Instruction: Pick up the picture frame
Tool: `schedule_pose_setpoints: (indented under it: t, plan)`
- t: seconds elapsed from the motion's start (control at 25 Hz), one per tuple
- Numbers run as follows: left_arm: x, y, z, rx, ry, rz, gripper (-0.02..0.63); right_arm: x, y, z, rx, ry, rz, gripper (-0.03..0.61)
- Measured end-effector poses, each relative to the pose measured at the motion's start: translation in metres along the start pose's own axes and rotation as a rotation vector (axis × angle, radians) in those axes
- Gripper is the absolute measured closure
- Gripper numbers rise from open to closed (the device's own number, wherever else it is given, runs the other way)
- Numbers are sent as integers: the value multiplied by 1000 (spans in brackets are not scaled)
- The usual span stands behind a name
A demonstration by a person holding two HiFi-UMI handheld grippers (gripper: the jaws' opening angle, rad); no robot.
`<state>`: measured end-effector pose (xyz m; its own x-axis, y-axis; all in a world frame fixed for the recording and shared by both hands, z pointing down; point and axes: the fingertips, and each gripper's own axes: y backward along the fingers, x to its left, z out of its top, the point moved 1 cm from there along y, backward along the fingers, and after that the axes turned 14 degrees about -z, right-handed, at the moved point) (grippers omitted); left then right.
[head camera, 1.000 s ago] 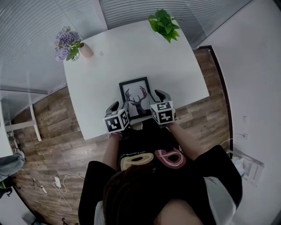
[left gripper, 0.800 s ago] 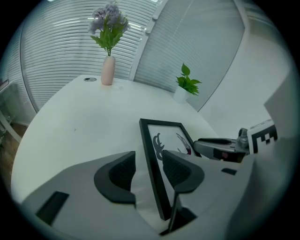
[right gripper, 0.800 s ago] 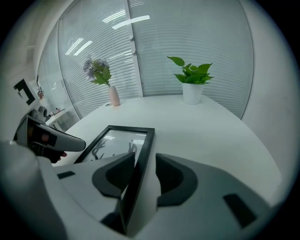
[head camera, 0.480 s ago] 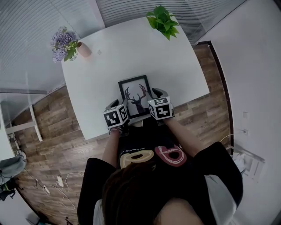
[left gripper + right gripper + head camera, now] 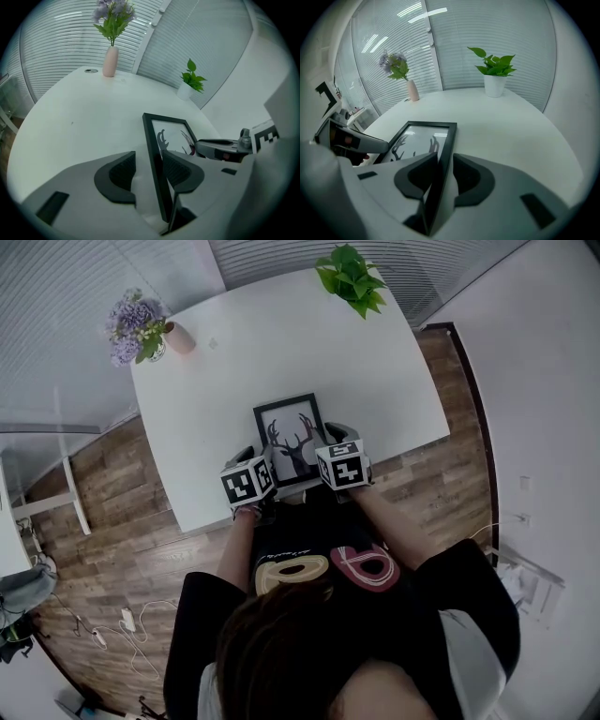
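1. The picture frame (image 5: 291, 432) lies flat on the white desk (image 5: 234, 362) with its glass up. It is close to the near edge, about at its middle, so both my grippers reach it easily.
2. My left gripper (image 5: 149, 163) stands over the frame's left rail with the jaws spread. The rail is between them. The inner pad seems to touch the glass side, and the outer pad (image 5: 123, 169) is clearly apart from the rail, so there is no grip here yet.
3. My right gripper (image 5: 445, 165) stands the same way over the right rail. Its jaws have just been closing with the rail between them. A thin light gap shows beside the outer pad, so I judge it is not pinching yet.
4. I take two opposite rails because the frame is thin and flat, and held from one side only it would probably tilt.
5. Both grippers point steeply down, so each outer pad can come beside the rail's outer face.
6. The vase (image 5: 178, 337) at the far left corner and the plant (image 5: 353, 279) at the far right corner are well apart from my work.
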<state>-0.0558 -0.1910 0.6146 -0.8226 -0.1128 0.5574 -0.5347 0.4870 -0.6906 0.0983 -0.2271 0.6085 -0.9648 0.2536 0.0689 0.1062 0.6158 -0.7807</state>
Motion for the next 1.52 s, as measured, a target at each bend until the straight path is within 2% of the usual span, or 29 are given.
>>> schedule_pose_setpoints:
  t: [0.12, 0.28, 0.48, 0.8, 0.84, 0.88, 0.96, 1.52]
  plan:
    - [-1, -1, -2, 0, 5, 3, 425, 1, 0, -1, 22, -10, 3, 488]
    - [0, -1, -1, 8, 6, 10, 425, 1, -1, -1, 41, -38, 25, 488]
    - [-1, -1, -1, 8, 15, 10, 426, -2, -1, -1, 44, -113, 76, 494]
    - [-2, -2, -1, -14, 25, 1, 436, 0, -2, 0, 49, -76, 50, 495]
    - [-5, -3, -1, -18, 40, -17, 452, 0, -2, 0, 53, -79, 52, 497]
    - [-7, -4, -2, -23, 58, -35, 527, 0, -2, 0, 58, -87, 56, 497]
    - [-10, -5, -2, -33, 77, -44, 531, 0, -1, 0, 65, -96, 58, 500]
    - [-10, -4, -1, -7, 64, -67, 541, 0, 0, 0, 51, -85, 32, 503]
